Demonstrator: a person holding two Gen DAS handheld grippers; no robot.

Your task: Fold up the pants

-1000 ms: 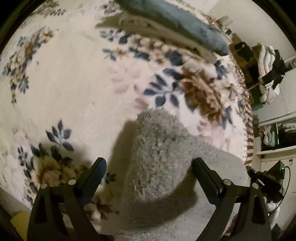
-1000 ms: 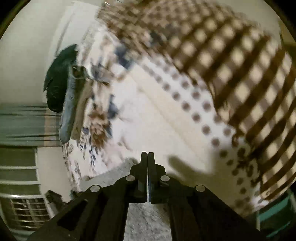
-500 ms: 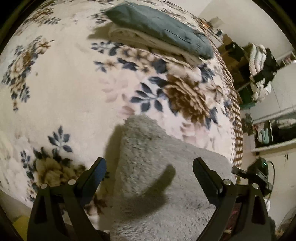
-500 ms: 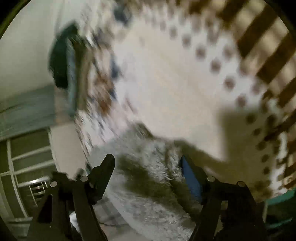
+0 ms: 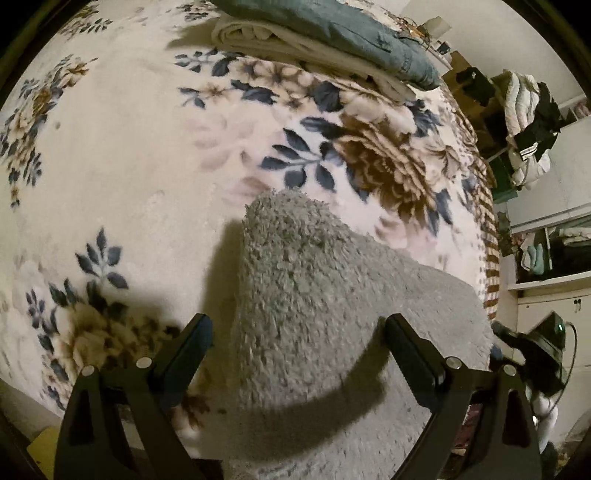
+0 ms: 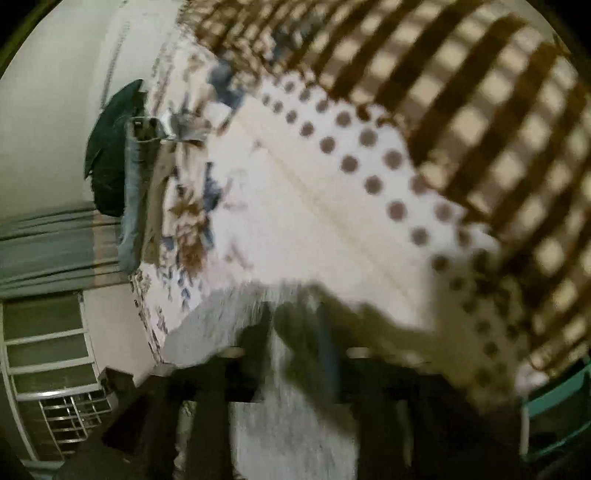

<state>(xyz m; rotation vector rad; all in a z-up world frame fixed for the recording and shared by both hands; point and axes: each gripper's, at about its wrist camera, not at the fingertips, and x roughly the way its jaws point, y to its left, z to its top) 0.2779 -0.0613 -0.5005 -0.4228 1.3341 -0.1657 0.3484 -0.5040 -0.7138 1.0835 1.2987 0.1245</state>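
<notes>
Fluffy grey pants (image 5: 314, 288) lie on a floral blanket (image 5: 129, 147), with a rounded folded end pointing away from me. My left gripper (image 5: 297, 325) hangs open just above them, one finger on each side of the grey pile, nothing pressed. The right wrist view is blurred: the same grey pants (image 6: 295, 424) run under my right gripper (image 6: 293, 314). Its jaws are closing with a strip of the fabric between the fingers. A gap still shows there and I see no pinch.
A stack of folded clothes, blue jeans (image 5: 332, 33) on cream cloth (image 5: 258, 40), lies at the far side of the bed. The blanket's brown checked border (image 6: 480, 110) runs along one side. Shelves with heaped clothes (image 5: 528, 122) and a black device (image 5: 535, 343) stand past the bed's edge.
My right gripper was shut a second ago, then spread wide over the grey fabric, and now stands narrower. The left gripper stays open over the pants.
</notes>
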